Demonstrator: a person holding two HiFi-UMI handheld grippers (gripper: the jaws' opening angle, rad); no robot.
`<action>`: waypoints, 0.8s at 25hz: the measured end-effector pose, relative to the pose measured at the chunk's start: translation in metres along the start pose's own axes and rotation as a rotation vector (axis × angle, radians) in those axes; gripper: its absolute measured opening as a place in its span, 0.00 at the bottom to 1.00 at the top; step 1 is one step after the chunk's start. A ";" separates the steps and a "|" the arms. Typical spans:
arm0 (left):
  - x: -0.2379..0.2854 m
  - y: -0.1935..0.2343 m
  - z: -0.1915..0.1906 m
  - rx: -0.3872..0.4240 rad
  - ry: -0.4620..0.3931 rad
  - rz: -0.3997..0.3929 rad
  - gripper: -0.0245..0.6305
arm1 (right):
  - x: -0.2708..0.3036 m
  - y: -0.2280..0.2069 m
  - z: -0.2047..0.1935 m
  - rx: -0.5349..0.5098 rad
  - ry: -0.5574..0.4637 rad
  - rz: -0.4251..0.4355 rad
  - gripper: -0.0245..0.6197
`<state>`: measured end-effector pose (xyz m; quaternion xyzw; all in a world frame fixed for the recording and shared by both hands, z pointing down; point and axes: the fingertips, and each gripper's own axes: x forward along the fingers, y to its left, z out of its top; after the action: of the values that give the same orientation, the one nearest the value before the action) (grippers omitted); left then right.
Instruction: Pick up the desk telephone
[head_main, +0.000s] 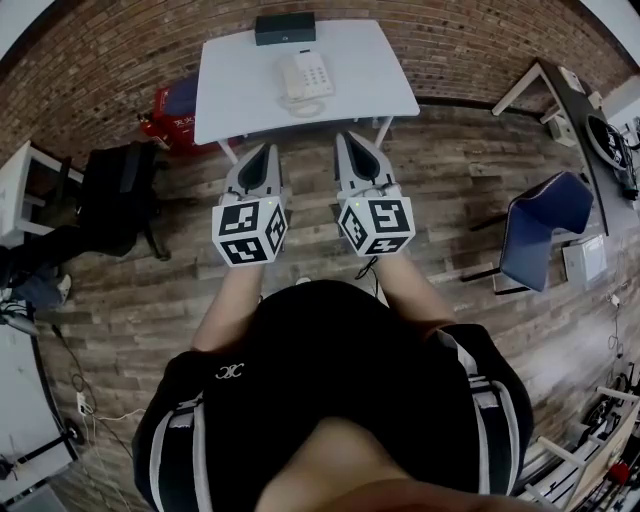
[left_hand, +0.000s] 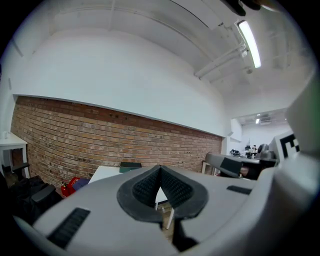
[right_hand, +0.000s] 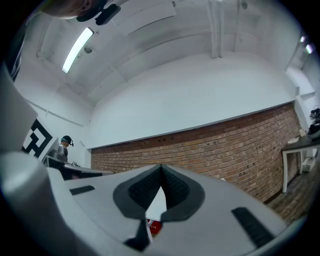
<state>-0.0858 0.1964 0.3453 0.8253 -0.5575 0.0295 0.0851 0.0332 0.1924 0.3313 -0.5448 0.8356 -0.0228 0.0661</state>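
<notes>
A: Your black top fills the bottom of the head view. Just ahead of it sit the left claw (head_main: 264, 155) and the right claw (head_main: 349, 150), side by side, each with its jaws pressed together on nothing.

B: Agreed, you hold nothing. Your desk telephone (head_main: 305, 74) lies at twelve o'clock on the white desk (head_main: 230, 95), well apart from both claws, with a dark box (head_main: 285, 28) beyond it, also at twelve.

A: So I judge the task not yet begun. You have yet to walk up, open a claw and grip.

B: At three o'clock, the blue chair (head_main: 545, 235) stands clear of your path.
</notes>
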 end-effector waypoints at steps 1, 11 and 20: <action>0.002 0.002 0.000 -0.001 0.001 -0.003 0.04 | 0.003 0.001 -0.001 0.000 0.001 -0.001 0.04; 0.018 0.034 -0.001 -0.012 0.008 -0.056 0.04 | 0.032 0.016 -0.015 -0.003 0.014 -0.037 0.04; 0.027 0.057 0.002 -0.009 -0.010 -0.069 0.04 | 0.046 0.020 -0.018 -0.011 0.003 -0.063 0.04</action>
<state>-0.1286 0.1506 0.3529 0.8437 -0.5293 0.0199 0.0872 -0.0053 0.1578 0.3427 -0.5713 0.8181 -0.0214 0.0612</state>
